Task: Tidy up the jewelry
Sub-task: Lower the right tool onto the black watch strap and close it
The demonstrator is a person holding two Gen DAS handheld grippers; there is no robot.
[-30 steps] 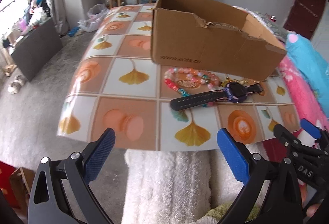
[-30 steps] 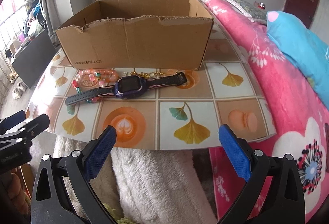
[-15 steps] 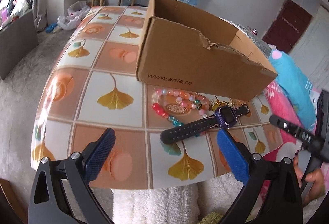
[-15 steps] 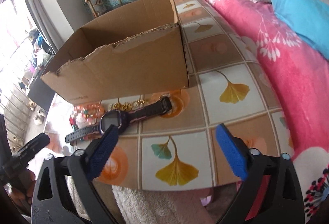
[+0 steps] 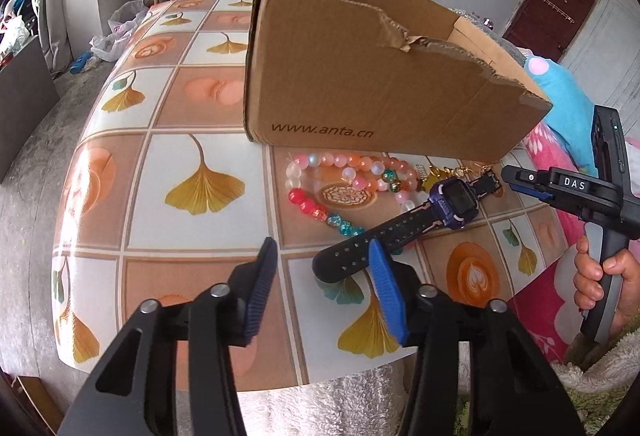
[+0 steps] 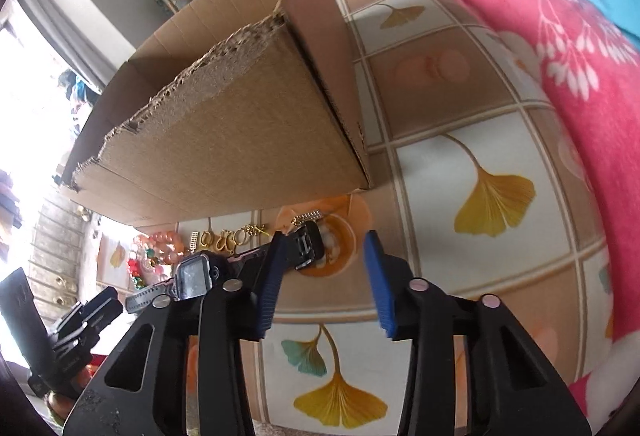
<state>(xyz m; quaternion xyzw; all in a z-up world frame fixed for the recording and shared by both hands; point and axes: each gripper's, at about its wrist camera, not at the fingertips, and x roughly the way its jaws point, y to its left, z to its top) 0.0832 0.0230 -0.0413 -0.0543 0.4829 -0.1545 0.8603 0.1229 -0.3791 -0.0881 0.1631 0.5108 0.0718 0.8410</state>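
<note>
Both tongs, left [image 5: 322,276] and right [image 6: 324,276], have narrowed and neared the watch [image 5: 454,199].

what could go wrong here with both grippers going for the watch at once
The watch lies across the bead bracelet, so lifting it may drag the beads or the gold chain along. The left gripper and right gripper are each open near opposite strap ends; pulling unevenly could twist the strap. The cardboard box stands close behind, so a forward push may nudge it.
</note>
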